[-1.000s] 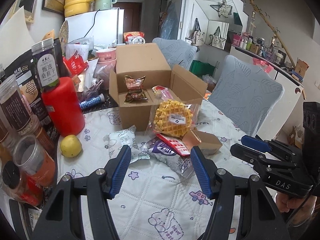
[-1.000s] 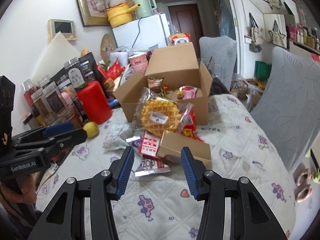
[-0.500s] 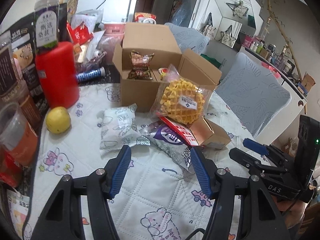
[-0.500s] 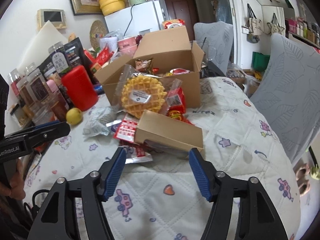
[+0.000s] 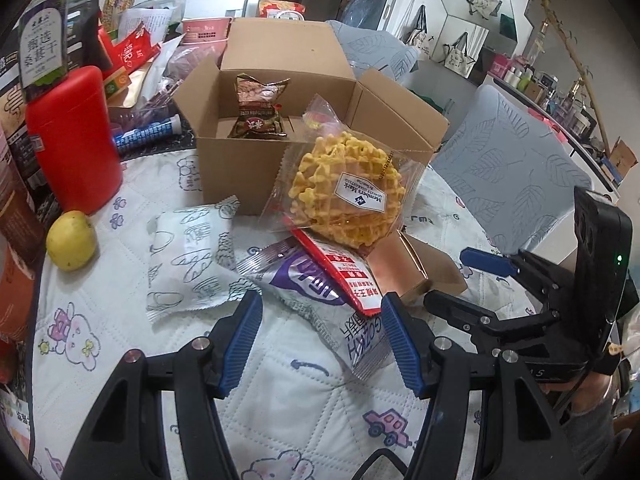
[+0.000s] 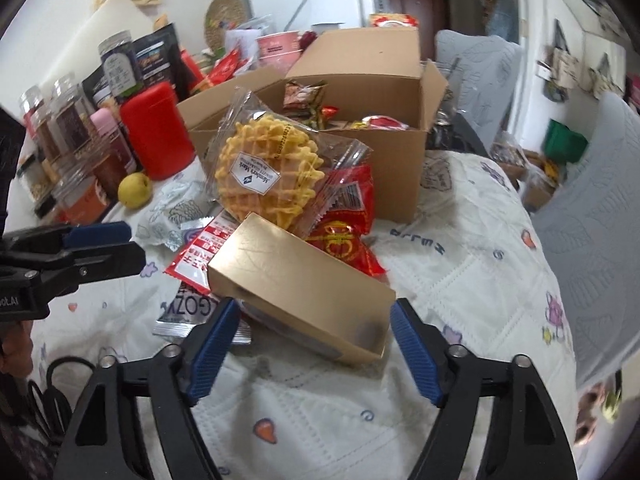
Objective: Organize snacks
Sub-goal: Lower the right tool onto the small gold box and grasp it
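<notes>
Snacks lay piled on the quilt point(image 6: 460, 280) before the open carton point(image 6: 384, 152): waffle pack point(image 6: 266, 174) leaning on it, gold box point(image 6: 300, 284) nearest. Right gripper point(image 6: 312, 344) jaws were opening, gold box's near end between them, pads not pressing. Left gripper point(image 5: 320, 340) was half open, empty, over the purple packet point(image 5: 320, 292).

The bench point(image 5: 280, 408), covered by a white quilted cartoon-print cloth, is loaded with an open brown cardboard box point(image 5: 240, 176), a red cylindrical canister point(image 5: 72, 144), a yellow round fruit point(image 5: 71, 240) and a white printed snack pouch point(image 5: 188, 256).
</notes>
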The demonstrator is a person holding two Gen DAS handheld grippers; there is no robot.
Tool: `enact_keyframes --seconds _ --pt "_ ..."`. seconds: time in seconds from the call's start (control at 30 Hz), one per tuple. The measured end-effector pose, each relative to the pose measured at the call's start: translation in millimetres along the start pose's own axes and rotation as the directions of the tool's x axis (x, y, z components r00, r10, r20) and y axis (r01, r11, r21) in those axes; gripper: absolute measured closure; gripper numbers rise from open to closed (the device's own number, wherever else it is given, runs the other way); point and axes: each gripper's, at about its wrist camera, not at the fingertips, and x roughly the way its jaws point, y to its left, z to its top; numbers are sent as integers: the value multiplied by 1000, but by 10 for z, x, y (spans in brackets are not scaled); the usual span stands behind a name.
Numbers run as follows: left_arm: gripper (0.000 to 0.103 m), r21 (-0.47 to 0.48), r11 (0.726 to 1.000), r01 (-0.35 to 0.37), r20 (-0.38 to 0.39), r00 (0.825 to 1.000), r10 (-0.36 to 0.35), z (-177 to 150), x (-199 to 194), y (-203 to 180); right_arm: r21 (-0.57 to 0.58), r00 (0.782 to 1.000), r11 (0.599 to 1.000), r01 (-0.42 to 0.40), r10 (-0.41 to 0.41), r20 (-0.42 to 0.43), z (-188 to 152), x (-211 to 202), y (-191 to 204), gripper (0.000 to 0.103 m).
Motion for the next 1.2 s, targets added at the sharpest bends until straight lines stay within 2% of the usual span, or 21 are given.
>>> enact_keyframes --seconds 0.13,0.27,0.43,0.57,0.77,0.93,1.0,1.1,1.2 --pt "42 5 1000 0 -11 1000 0 34 71 -52 -78 995 993 -86 83 -47 97 128 -41 23" --pt "42 2 1000 -5 -19 1000 5 64 118 -85 -151 989 979 -137 127 -69 156 196 8 22" --pt "42 -2 1000 -17 -34 999 16 64 167 -102 -192 987 971 -144 128 -93 175 262 30 23" --pt "42 -7 1000 -13 -40 999 13 58 183 -113 -227 988 964 -139 120 -98 144 240 29 28" --pt "42 -5 1000 -14 -62 998 13 -10 230 -181 -217 980 964 -153 120 -157 180 399 43 23" --pt "42 -10 1000 -19 -72 997 19 -56 235 -190 -210 983 966 -149 122 -138 157 363 32 35" --pt "42 -17 1000 -19 -77 997 18 -70 239 -179 -194 982 968 -158 133 -134 152 299 16 43" --pt "42 -25 1000 -17 -81 997 15 -92 248 -172 -141 982 976 -166 150 -117 135 176 -48 52" --pt "42 -31 999 -12 -92 996 9 -112 280 -170 -63 982 984 -168 161 -98 103 86 -141 55"
